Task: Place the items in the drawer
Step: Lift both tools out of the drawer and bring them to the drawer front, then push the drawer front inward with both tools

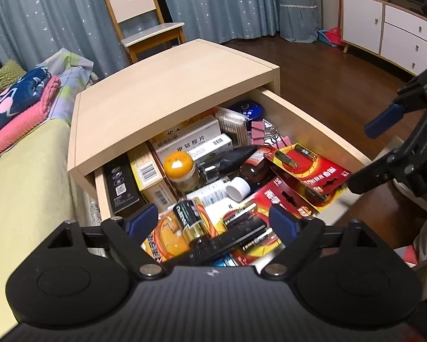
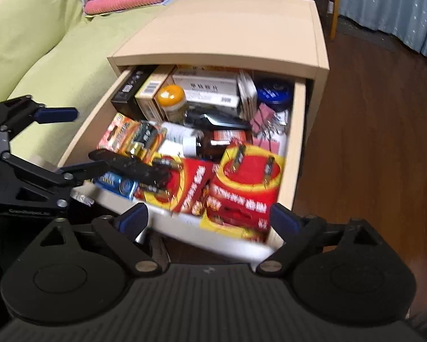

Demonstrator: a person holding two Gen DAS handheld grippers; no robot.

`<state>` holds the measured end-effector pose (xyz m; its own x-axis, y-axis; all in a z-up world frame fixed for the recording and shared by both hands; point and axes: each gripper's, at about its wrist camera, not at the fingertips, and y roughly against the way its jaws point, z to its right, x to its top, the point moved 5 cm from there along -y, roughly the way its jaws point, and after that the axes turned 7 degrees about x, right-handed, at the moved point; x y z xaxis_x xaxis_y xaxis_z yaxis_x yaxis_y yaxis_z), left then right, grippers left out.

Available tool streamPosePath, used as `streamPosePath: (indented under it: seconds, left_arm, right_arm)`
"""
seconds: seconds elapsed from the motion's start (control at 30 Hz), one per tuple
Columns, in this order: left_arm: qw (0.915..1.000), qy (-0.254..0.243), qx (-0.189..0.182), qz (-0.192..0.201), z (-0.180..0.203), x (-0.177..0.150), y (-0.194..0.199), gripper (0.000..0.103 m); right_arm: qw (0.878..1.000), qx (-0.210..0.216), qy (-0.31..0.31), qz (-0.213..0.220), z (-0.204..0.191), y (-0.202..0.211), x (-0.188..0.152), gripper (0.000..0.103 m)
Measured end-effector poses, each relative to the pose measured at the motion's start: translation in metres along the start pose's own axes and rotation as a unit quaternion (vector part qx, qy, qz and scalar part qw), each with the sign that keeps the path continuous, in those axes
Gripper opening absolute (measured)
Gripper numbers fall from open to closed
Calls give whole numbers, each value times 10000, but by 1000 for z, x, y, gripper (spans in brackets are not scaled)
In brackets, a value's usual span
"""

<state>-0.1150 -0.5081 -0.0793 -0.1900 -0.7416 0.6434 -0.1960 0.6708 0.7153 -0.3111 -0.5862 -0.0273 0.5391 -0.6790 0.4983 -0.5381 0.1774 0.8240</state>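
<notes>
The drawer (image 1: 313,125) (image 2: 296,142) of a light wooden nightstand (image 1: 170,85) (image 2: 227,28) stands pulled out and crammed with items. Inside are red battery cards (image 1: 307,168) (image 2: 250,176), an orange-lidded jar (image 1: 177,165) (image 2: 170,95), medicine boxes and a blue tin (image 1: 247,109) (image 2: 273,92). A black remote (image 1: 227,239) (image 2: 130,165) lies on top of the battery packs at the drawer's front. My left gripper (image 1: 213,219) (image 2: 76,142) hovers open over that front end, the remote between its spread fingers. My right gripper (image 2: 209,216) (image 1: 361,156) is open and empty by the front right corner.
A green bed (image 1: 22,185) with folded blankets (image 1: 19,105) lies left of the nightstand. A wooden chair (image 1: 145,14) stands behind it by the curtains. A white cabinet (image 1: 390,31) is at the far right across the wood floor (image 2: 370,142).
</notes>
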Motion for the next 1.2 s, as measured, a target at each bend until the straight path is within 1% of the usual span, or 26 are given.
streamPosePath:
  seconds: [0.03,0.1,0.17,0.2,0.4,0.63,0.87,1.0,1.13,1.2]
  left_arm:
    - [10000,31,6,-30,0,-1,3,88]
    - [9998,142,-8,-105,-1,-3,9,92]
    - [9996,243,4,-157,-2,-4,14,98]
    - [9994,281,36,-179,-3,-5,17,99]
    - [9984,410,111,-365,-9,-10,27,100]
    - [9973,425,184,-564,-14,-16,28,100]
    - [9951,595,155,-772,-16,-31,23,100]
    - [9940,709,91,-832,-17,-38,22,100]
    - [9927,786,70,-912,-18,-45,20,100]
    - [9917,846,51,-969,-20,-49,19,100]
  right_arm:
    - [10000,-1,-70,-12,1,2,-2,94]
    - [9997,-3,-228,-35,2,5,-6,101]
    - [9992,-5,-406,-39,3,8,-9,102]
    - [9988,4,-482,-59,4,8,-9,102]
    - [9947,-201,-897,-455,6,5,-11,102]
    - [9941,-183,-910,-554,2,2,-9,102]
    - [9935,-224,-933,-606,-2,1,-9,102]
    - [9918,-27,-996,-798,-10,-1,-19,102]
    - [9911,-48,-988,-886,-16,-11,-29,102]
    - [9912,-67,-1041,-814,-16,-14,-32,102]
